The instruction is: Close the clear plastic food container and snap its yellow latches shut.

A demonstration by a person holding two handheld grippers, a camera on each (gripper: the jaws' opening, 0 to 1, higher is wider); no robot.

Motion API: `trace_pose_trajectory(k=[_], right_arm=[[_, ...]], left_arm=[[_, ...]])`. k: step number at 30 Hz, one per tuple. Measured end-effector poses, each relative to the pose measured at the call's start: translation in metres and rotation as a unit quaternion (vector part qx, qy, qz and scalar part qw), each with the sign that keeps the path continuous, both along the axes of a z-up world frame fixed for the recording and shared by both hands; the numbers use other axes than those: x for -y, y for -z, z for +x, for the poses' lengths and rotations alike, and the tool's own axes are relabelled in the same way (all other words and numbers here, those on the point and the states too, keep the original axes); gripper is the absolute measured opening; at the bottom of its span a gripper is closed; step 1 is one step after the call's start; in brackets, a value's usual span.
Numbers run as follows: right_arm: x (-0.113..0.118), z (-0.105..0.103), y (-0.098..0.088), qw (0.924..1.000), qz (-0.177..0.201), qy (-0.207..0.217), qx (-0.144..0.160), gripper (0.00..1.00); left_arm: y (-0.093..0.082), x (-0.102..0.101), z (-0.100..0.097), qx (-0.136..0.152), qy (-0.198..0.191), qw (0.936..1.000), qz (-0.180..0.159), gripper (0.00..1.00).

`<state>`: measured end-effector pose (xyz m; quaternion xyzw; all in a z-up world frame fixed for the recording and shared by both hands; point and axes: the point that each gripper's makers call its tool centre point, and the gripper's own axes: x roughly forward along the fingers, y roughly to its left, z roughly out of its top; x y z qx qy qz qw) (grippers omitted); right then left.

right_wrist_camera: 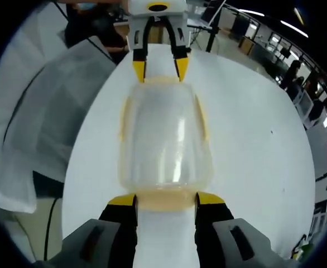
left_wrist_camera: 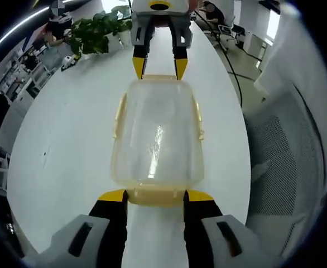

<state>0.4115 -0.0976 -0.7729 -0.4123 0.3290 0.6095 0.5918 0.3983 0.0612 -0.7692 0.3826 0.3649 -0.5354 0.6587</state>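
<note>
So the clear plastic food container (left_wrist_camera: 157, 134) is sitting flat on the white bench (left_wrist_camera: 68, 145), lid on, with a pair of tongs parked at each short end. In the left gripper view the left tongs (left_wrist_camera: 155, 195) come up from the bottom, spread about as wide as the container's end, yellow tips right at the two near corners. The yellow end latch (left_wrist_camera: 155, 196) sits in the gap between them. I can't tell whether the tips actually touch the plastic or just sit beside it. Across the box, the right tongs (left_wrist_camera: 159, 68) point straight back at the camera, equally spread, tips at the far corners.

The right gripper view is the mirror of that: right tongs (right_wrist_camera: 166, 200) wide apart at the near end with a yellow latch (right_wrist_camera: 164, 200) between the tips, left tongs (right_wrist_camera: 159, 68) opposite. Neither pair is clamped on anything.

The long-side latches (left_wrist_camera: 119, 114) look folded against the walls, but whether they're snapped I can't say. A potted plant (left_wrist_camera: 96, 32) stands further down the bench.
</note>
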Motion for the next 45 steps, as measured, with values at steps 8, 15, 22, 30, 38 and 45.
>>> trace_pose_trajectory(k=[8,15,22,30,38,45], right_arm=[[0.016,0.006,-0.001,1.0,-0.002,-0.001,0.0,0.38],[0.026,0.007,-0.001,1.0,-0.003,-0.001,-0.001,0.38],[0.035,0.009,-0.001,1.0,-0.006,-0.001,-0.004,0.38],[0.042,0.009,0.003,0.9999,-0.009,0.004,-0.011,0.38],[0.046,0.012,0.01,0.9996,-0.009,0.012,-0.024,0.38],[0.05,0.014,0.014,0.9994,-0.01,0.015,-0.031,0.38]], left_arm=[[-0.001,0.016,0.004,-0.001,-0.002,1.0,-0.006,0.38],[-0.002,0.026,0.005,0.0,-0.002,1.0,-0.004,0.38],[-0.002,0.035,0.007,-0.001,-0.002,1.0,-0.005,0.38],[0.003,0.042,0.009,-0.005,0.002,1.0,-0.004,0.38],[0.007,0.045,0.013,-0.011,0.007,0.9999,-0.005,0.38],[0.011,0.049,0.016,-0.016,0.01,0.9998,-0.006,0.38]])
